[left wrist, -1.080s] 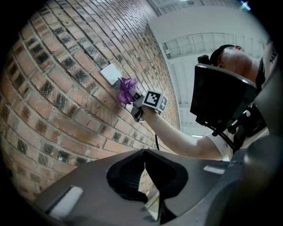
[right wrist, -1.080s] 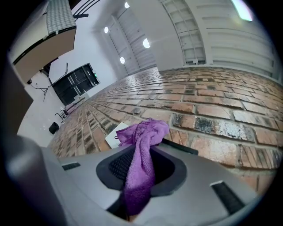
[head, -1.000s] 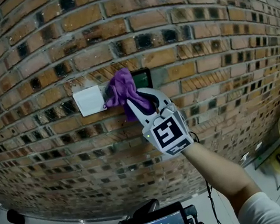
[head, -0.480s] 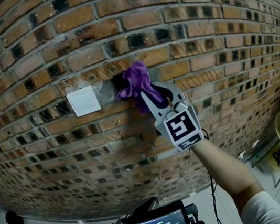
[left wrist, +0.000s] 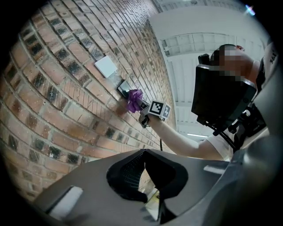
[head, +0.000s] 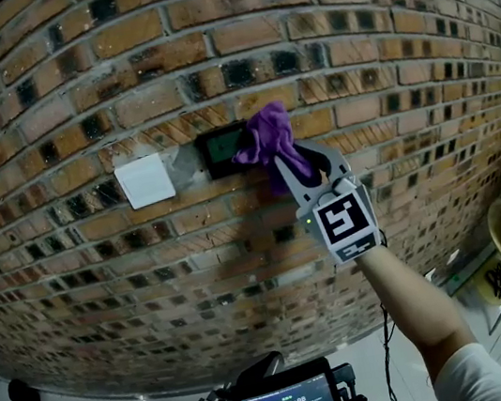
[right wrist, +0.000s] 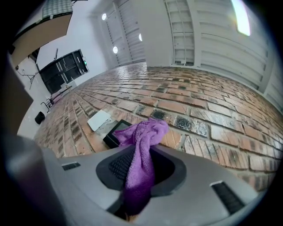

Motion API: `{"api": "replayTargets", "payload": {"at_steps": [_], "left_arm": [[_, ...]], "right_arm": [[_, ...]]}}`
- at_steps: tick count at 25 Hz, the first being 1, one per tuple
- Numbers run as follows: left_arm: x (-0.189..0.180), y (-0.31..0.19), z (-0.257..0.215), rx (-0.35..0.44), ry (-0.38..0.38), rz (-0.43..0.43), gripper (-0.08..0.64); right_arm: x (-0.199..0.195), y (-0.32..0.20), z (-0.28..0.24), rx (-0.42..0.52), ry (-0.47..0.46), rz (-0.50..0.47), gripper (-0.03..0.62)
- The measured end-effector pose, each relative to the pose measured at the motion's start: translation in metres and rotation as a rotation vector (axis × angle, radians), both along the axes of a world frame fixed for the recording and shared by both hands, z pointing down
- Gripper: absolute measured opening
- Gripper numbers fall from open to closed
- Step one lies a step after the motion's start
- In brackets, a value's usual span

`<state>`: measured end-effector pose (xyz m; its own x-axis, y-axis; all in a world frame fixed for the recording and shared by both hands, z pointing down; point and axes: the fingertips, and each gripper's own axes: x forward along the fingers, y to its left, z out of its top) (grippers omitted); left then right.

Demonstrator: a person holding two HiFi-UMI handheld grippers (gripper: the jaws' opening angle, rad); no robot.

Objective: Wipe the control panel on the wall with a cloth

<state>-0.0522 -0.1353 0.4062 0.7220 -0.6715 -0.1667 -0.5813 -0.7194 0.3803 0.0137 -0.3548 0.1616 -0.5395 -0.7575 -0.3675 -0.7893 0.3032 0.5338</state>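
Two grippers are shown, and only one is at the wall. The right gripper (head: 302,169) has its jaws closed on a purple cloth (head: 264,140). In the right gripper view we see the cloth run as a pinched strip down between the two pads, its loose end bunched beyond the fingertips. That bunched end lies against the brick wall (head: 347,36) and covers the right end of the dark control panel (head: 223,150); the rest of the panel is bare. A white square plate (head: 145,181) is fixed to the wall just left of the panel, apart from the cloth.

The left gripper (left wrist: 143,176) is held low and well away from the wall. Its own view shows the jaws drawn together with nothing between them.

The head view gives the panel face-on, with its greenish display and the marker cube on the right gripper. The left gripper view alone shows the scene from the side: the outstretched forearm, the cloth meeting the wall, and a dark unit worn on the person's head. The right gripper view alone shows how the cloth sits between the pads.
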Motion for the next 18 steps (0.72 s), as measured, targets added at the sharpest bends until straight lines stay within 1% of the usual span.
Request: {"api": "replayTargets", "payload": {"at_steps": [8, 18], "left_arm": [[0.000, 0.000, 0.000, 0.001, 0.001, -0.003, -0.011], [0.003, 0.000, 0.001, -0.009, 0.006, 0.005, -0.011]], "right_arm": [[0.027, 0.007, 0.002, 0.003, -0.009, 0.040, 0.097], [0.038, 0.042, 0.019, -0.007, 0.005, 0.022, 0.097]]}}
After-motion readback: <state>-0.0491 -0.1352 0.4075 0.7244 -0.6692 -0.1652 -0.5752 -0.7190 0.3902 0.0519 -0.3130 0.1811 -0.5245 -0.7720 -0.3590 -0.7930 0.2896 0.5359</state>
